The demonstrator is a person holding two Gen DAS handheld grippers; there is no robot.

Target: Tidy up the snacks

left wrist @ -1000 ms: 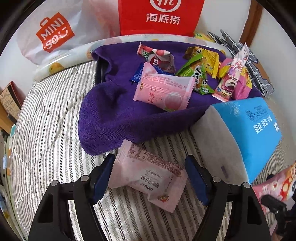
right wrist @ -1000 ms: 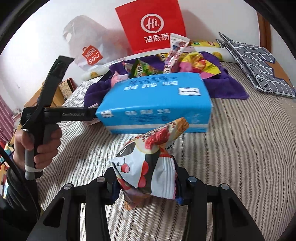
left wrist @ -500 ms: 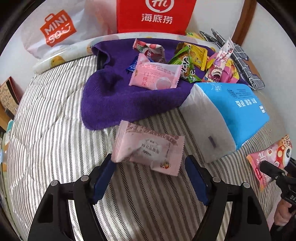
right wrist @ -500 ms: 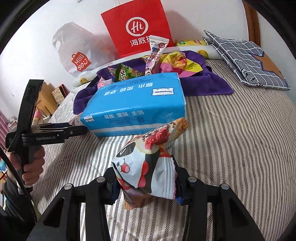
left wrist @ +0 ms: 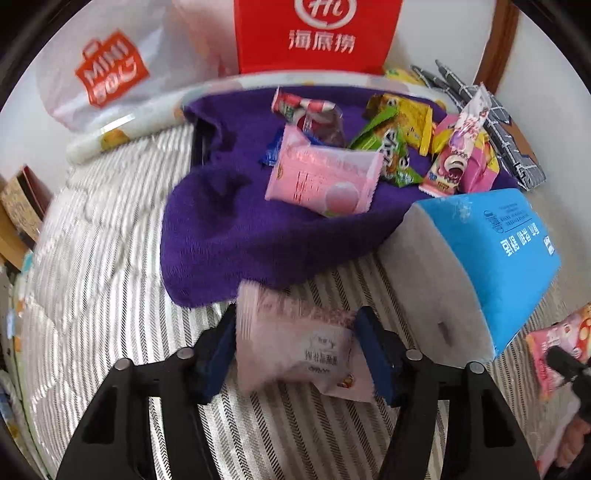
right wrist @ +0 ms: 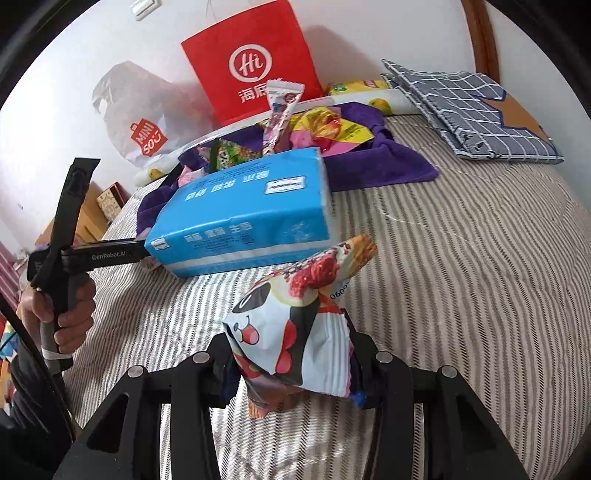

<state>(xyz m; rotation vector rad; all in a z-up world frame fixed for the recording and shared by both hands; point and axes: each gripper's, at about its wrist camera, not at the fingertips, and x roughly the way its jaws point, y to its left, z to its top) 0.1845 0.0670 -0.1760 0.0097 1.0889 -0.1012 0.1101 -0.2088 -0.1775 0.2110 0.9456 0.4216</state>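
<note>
Bed (right wrist: 461, 258), striped quilt, filled both views and carried everything. Blue tissue pack (right wrist: 243, 210) lay mid-frame in the right wrist view, just beside the purple towel (left wrist: 236, 236), which served as the staging patch for the loose snacks. Red paper bag (left wrist: 317, 33) and white Miniso bag (left wrist: 110, 70) stood at the top against the wall, likely where the snacks belong. Snack pile (left wrist: 391, 147) sat on the towel, upper right of the left wrist view, with a pink peach packet (left wrist: 325, 177) nearest centre.

Left tongs (left wrist: 299, 354), lower centre, had just been closing on the pale pink packet (left wrist: 291, 347); blue pads looked pressed against both its sides, packet off the towel and over the quilt. Blur made lift-off uncertain.

Right tongs (right wrist: 291, 369), lower centre, were clenched on the panda-print snack bag (right wrist: 291, 325), held upright and clear of the quilt, probably parked there until the left side secured its pick. A hand (right wrist: 62, 314) gripped the left tool's handle at the left edge.
</note>
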